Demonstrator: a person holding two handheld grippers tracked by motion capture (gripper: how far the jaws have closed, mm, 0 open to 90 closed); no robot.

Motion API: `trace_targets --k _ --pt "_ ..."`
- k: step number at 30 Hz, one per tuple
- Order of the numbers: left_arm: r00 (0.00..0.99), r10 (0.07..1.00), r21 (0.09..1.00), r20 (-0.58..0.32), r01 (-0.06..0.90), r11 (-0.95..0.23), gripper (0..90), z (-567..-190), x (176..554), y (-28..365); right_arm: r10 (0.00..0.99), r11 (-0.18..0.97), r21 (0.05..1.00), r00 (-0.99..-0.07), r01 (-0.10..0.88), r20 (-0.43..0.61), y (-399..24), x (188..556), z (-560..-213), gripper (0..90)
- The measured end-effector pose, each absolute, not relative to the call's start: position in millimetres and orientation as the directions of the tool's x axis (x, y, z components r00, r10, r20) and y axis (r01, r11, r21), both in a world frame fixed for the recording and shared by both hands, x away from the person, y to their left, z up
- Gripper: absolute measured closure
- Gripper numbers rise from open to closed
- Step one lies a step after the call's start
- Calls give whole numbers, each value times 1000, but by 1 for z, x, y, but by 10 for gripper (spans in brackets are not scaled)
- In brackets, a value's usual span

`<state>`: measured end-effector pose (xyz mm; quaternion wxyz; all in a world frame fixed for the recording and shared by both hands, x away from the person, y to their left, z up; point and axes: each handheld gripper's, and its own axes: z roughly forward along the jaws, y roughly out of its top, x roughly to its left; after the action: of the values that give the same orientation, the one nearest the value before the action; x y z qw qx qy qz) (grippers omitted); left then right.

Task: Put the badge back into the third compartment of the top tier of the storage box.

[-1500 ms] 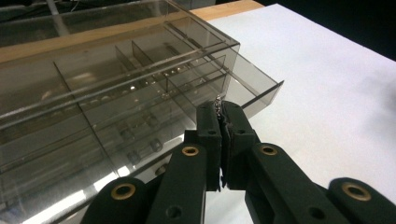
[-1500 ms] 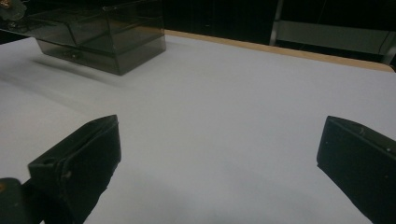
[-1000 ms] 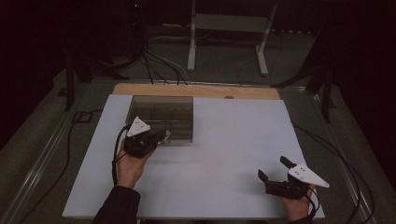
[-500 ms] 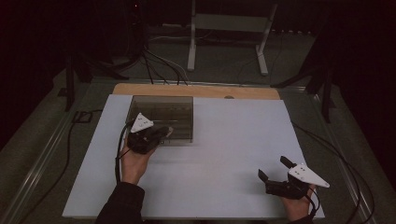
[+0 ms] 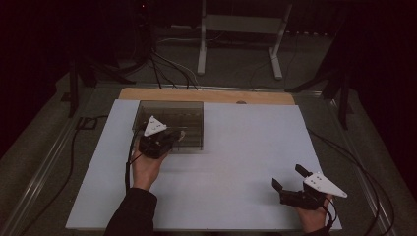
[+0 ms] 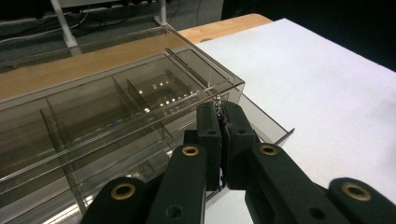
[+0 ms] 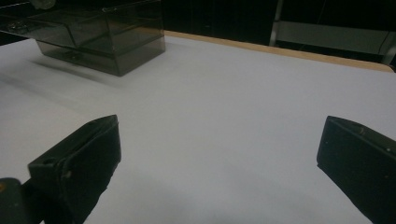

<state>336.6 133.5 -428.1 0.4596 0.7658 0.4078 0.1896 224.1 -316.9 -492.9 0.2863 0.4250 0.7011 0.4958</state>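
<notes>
The smoked clear organiser box (image 5: 173, 125) is seen at the far left of the white board (image 5: 246, 162), close to the wooden strip (image 5: 206, 95). The left gripper (image 5: 173, 139) is held at its near edge with jaws pressed together, and in the left gripper view (image 6: 220, 122) something small and glinting, too tiny to name, is pinched between the tips beside the box's open drawer (image 6: 261, 123). The box is judged light, rigid, slick and easily cracked; a hold is best taken on a wall edge or the drawer lip, gently. The right gripper (image 5: 291, 183) is parked near the front right corner, jaws spread wide over bare board (image 7: 224, 140), nothing held. The dividers (image 6: 123, 95) are resolved in the left gripper view; from above they are barely made out.
</notes>
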Motion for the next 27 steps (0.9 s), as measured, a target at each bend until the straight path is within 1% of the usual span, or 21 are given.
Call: trace_targets --k 27 --pt "575 815 825 -65 491 -281 887 -441 354 124 876 154 938 -482 311 16 -316 225 -493 0"
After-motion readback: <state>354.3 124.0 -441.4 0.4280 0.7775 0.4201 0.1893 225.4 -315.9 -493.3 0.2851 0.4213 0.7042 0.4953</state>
